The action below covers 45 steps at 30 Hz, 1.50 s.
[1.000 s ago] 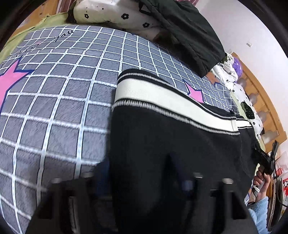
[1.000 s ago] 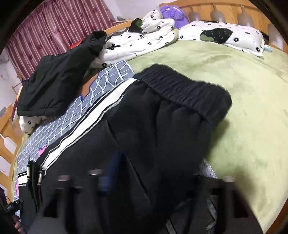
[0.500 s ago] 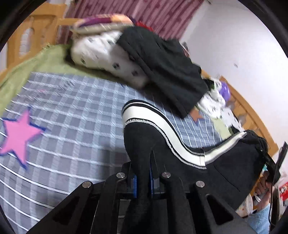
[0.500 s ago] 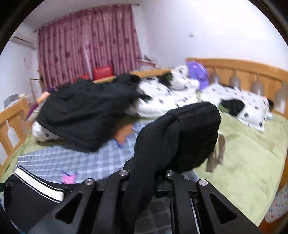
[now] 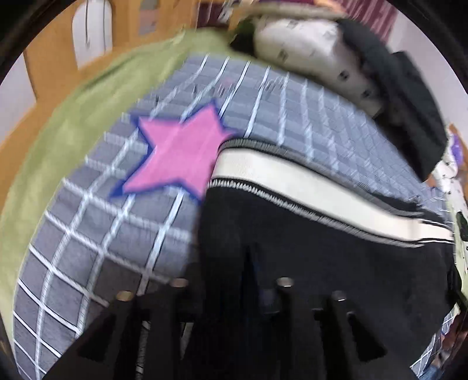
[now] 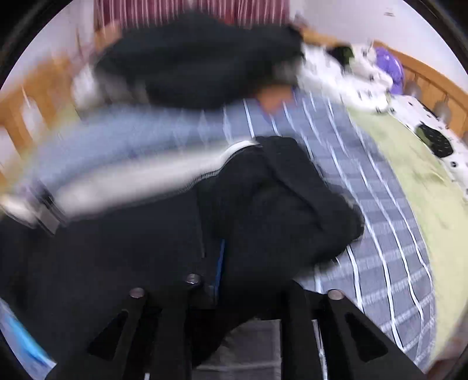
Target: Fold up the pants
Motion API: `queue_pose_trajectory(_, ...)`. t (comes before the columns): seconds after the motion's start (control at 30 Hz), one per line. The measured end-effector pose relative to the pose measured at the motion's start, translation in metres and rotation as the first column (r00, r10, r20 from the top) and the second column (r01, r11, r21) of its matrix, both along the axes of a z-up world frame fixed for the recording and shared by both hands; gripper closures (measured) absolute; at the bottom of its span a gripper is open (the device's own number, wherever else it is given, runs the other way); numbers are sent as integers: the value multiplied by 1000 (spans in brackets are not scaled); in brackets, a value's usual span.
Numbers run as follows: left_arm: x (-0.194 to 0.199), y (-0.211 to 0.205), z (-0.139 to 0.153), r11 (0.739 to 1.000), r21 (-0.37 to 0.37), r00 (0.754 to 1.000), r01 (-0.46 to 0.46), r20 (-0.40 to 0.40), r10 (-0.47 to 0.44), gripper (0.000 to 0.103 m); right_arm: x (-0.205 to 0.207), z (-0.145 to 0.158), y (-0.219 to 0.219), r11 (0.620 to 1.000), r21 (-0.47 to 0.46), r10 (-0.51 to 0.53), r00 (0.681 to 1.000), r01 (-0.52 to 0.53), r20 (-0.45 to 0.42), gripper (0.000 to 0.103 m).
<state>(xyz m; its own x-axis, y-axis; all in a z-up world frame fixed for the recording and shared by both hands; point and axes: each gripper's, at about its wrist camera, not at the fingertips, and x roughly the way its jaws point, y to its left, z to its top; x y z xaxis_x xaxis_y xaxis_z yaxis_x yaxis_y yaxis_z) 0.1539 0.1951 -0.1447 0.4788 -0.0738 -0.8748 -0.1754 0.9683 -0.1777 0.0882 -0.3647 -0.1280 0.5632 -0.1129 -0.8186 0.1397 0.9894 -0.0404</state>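
Where both views blur with motion, a wooden-framed bed (image 5: 58,61) under a green sheet (image 5: 67,122), with a grey grid-check blanket (image 5: 96,231) laid over it. On the blanket, a pink star patch (image 5: 178,157), touched at its right point by the hem of the black pants (image 5: 307,248). Pants spread across the blanket, cream side stripe (image 5: 307,187) running rightward along the far edge. From the right wrist, the same pants (image 6: 117,248) bunched into a dark fold beside the stripe (image 6: 140,178), smeared by blur. Behind, at the bed's far side: a black jacket (image 6: 199,67) heaped on white flower-print bedding (image 6: 330,73), a purple plush toy (image 6: 389,67) near the headboard, red curtain (image 6: 190,8) beyond. Left gripper (image 5: 248,280): fingers pressed close together, black pant cloth pinched between. Right gripper (image 6: 218,277): fingers likewise narrowed on a pinch of black pant fabric, blue pad edge showing at the gap. Both grips low, just above the blanket.
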Motion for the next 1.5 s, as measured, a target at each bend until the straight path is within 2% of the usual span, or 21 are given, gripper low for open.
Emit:
queue_pose_trajectory(0.07, 0, -1, 9, 1000, 7, 1000, 15, 26, -16, 67, -13, -2, -4, 999, 27, 31, 999, -32, 10, 84)
queue_pose_trajectory(0.17, -8, -4, 28, 999, 50, 995, 9, 102, -14, 46, -33, 17, -13, 1000, 18, 20, 1000, -21, 17, 73)
queue_pose_trajectory(0.27, -21, -19, 46, 996, 73, 979, 57, 191, -70, 42, -51, 40, -12, 1000, -10, 22, 998, -21, 66, 71)
queue_pose_trajectory(0.37, -28, -37, 50, 990, 96, 963, 106, 238, -126, 37, -55, 54, 2, 999, -4, 54, 985, -54, 166, 58)
queue_pose_trajectory(0.43, -33, -48, 45, 988, 86, 962, 130, 231, -147, 35, -42, 49, 11, 996, -18, 90, 976, -88, 199, 57)
queue_pose_trajectory(0.5, -36, -61, 30, 984, 55, 969, 169, 175, -177, 35, -34, 34, 20, 993, -36, 117, 974, -112, 194, 57)
queue_pose_trajectory(0.57, -46, -78, 17, 975, 30, 968, 218, 123, -220, 35, -18, 1, 21, 993, -69, 104, 993, -100, 61, 57)
queue_pose_trajectory(0.6, -49, -88, 9, 970, 23, 964, 244, 100, -245, 35, -13, -14, 19, 994, -53, 94, 996, -94, 3, 58)
queue_pose_trajectory(0.63, -52, -95, 5, 965, 30, 961, 259, 90, -261, 35, -15, -13, 19, 994, -49, 97, 995, -96, 23, 58)
queue_pose_trajectory(0.7, -67, -115, 4, 952, 93, 949, 290, 102, -299, 35, -20, -3, 19, 993, -59, 106, 994, -104, 27, 58)
queue_pose_trajectory(0.73, -73, -123, 5, 943, 107, 939, 315, 111, -326, 35, -24, 3, 16, 996, -29, 85, 996, -84, 39, 58)
queue_pose_trajectory(0.8, -84, -131, 6, 936, 71, 927, 345, 127, -352, 33, -35, 15, 14, 997, 47, 49, 995, -53, 83, 58)
queue_pose_trajectory(0.87, -95, -135, 5, 940, 29, 928, 341, 147, -342, 31, -43, 27, 25, 997, 55, 51, 992, -58, 112, 58)
queue_pose_trajectory(0.93, -106, -141, 7, 934, 41, 921, 354, 158, -356, 31, -46, 36, 44, 996, 31, 81, 987, -86, 135, 58)
queue_pose_trajectory(1.03, -115, -138, 19, 925, 45, 908, 378, 178, -380, 31, -46, 49, 82, 984, 71, 154, 976, -166, 153, 58)
queue_pose_trajectory(1.2, -125, -79, 36, 974, 20, 946, 226, 235, -224, 30, -47, 60, 152, 936, 153, 288, 940, -317, 183, 51)
queue_pose_trajectory(1.27, -129, -50, 39, 990, 55, 961, 131, 240, -140, 30, -46, 55, 181, 915, 187, 327, 928, -359, 181, 50)
queue_pose_trajectory(1.33, -134, -18, 42, 996, 84, 965, 36, 257, -56, 30, -43, 48, 206, 897, 214, 356, 919, -387, 169, 50)
queue_pose_trajectory(1.43, -140, 17, 44, 996, 80, 962, -44, 271, 21, 30, -41, 35, 235, 872, 259, 387, 909, -415, 152, 52)
queue_pose_trajectory(1.47, -144, 30, 44, 996, 62, 962, -67, 268, 48, 30, -42, 31, 243, 870, 263, 392, 908, -417, 147, 57)
queue_pose_trajectory(1.5, -144, 39, 43, 996, 41, 962, -78, 265, 65, 30, -41, 22, 254, 867, 259, 404, 905, -426, 134, 87)
